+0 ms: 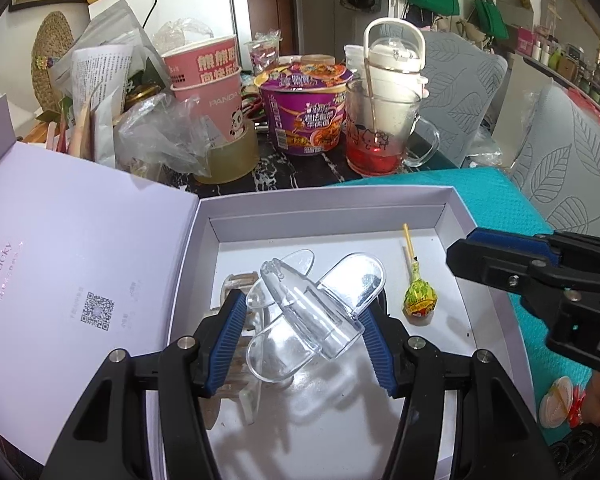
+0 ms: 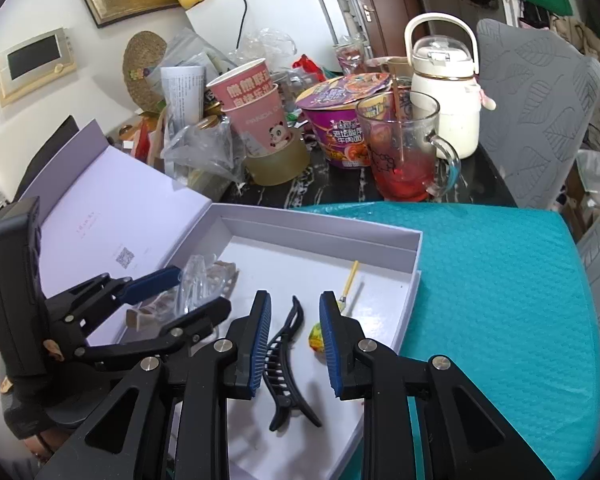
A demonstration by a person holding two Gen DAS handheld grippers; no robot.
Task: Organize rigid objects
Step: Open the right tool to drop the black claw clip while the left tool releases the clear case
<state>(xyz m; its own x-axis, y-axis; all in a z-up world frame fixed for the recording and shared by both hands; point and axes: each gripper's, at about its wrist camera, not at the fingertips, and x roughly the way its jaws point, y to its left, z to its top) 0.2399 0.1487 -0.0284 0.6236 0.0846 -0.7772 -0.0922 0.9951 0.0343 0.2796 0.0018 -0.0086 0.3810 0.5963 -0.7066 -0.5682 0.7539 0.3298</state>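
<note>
A white box [image 1: 440, 208] lies open on a teal mat. My left gripper [image 1: 306, 320] is shut on a clear plastic clip [image 1: 312, 308] and holds it above the box floor; it also shows in the right wrist view [image 2: 196, 280]. A second clear clip [image 1: 236, 284] lies under it. A lollipop [image 1: 418, 296] with a yellow stick lies in the box on the right. My right gripper [image 2: 294, 322] is open above a black hair claw clip [image 2: 284, 364], which lies on the box floor [image 2: 300, 264] between its fingers.
The box lid [image 1: 60, 264] lies open to the left. Behind the box stand a tape roll [image 1: 228, 156], pink cups [image 1: 208, 76], a purple noodle bowl [image 1: 304, 112], a glass mug [image 1: 380, 124] and a white kettle [image 2: 444, 84]. The teal mat [image 2: 500, 300] spreads right.
</note>
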